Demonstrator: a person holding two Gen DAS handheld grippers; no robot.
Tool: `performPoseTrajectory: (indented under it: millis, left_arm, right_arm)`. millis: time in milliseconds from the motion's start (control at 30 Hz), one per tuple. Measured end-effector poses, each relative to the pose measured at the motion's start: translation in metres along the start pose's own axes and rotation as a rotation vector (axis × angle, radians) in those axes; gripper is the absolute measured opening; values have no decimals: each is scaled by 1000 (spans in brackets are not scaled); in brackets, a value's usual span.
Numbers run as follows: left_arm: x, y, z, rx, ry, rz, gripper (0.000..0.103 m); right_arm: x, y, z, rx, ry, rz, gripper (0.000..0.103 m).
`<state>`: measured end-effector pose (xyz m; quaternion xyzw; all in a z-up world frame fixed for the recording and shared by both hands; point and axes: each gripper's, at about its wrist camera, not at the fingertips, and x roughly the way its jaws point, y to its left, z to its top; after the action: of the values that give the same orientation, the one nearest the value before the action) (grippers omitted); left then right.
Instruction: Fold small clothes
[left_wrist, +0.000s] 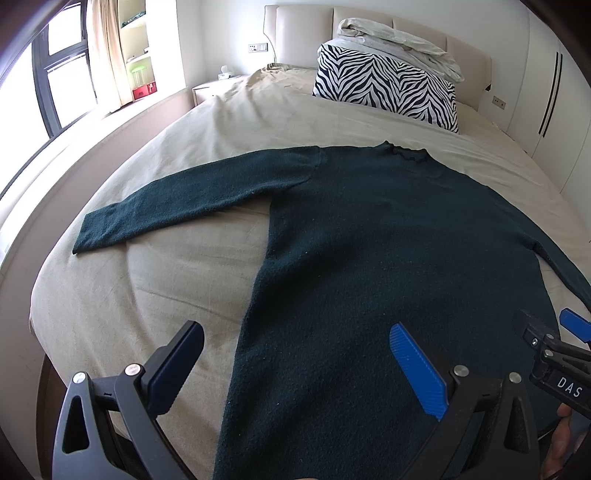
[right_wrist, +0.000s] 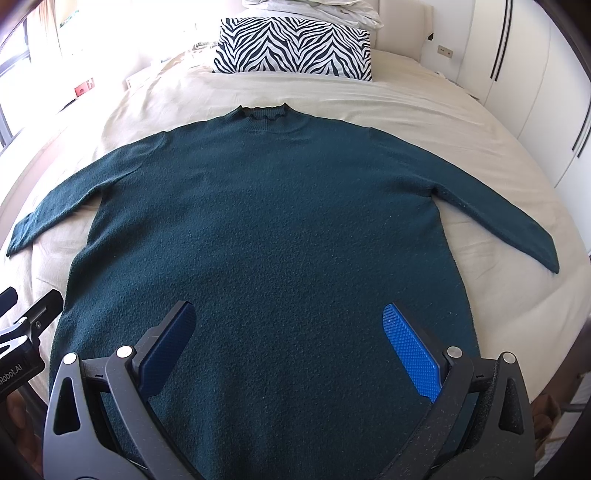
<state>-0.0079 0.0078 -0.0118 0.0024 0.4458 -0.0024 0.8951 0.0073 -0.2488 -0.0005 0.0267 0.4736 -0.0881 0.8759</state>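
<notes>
Across the middle of both frames, a dark green knitted sweater (right_wrist: 266, 221) lies flat; both the left gripper (left_wrist: 295, 369) and right gripper (right_wrist: 291, 350) gape wide, holding nothing. Grabbing one layer could bunch it.

1. Beige bed (left_wrist: 155, 295) fills the room, padded cream headboard (left_wrist: 295, 33) behind.
2. Zebra pillow (right_wrist: 295, 44) under a folded white duvet (left_wrist: 399, 40).
3. Bright window (left_wrist: 55, 74) left, curtain (left_wrist: 107, 48) drawn aside.
4. White wardrobe (right_wrist: 535, 74) right.

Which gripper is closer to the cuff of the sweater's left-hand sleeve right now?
Left. The left gripper hangs open over the sweater's left side seam, on the side of that cuff. The right gripper hangs open over the hem's middle, farther away.
</notes>
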Motion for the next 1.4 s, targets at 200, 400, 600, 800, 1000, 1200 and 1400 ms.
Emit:
performPoseTrajectory:
  millis: [200,400,600,800,1000,1200,1400]
  left_arm:
    - [1,1,-1,-2,4,-2,103]
    - [2,3,0,-8,8,-2,103]
    - [1,8,1,-34,6,-38,103]
    - [3,36,-2,-111,-16,-160,103]
    - [9,101,9,-287,-83,-320,103]
    - [13,149,18,-403,-82,-330,103]
    - [38,237,10,-744,-164,-378,103]
  right_arm:
    - [1,1,1,-2,4,0,103]
    - [2,3,1,-7,8,-1,103]
    - [3,3,1,-6,10,3,103]
    - [5,1,5,8,7,86,103]
    - [-6,0,20,58,-79,187,103]
    - [-19,14,47,28,-151,211,103]
    - [-25,36,61,-33,-170,228,103]
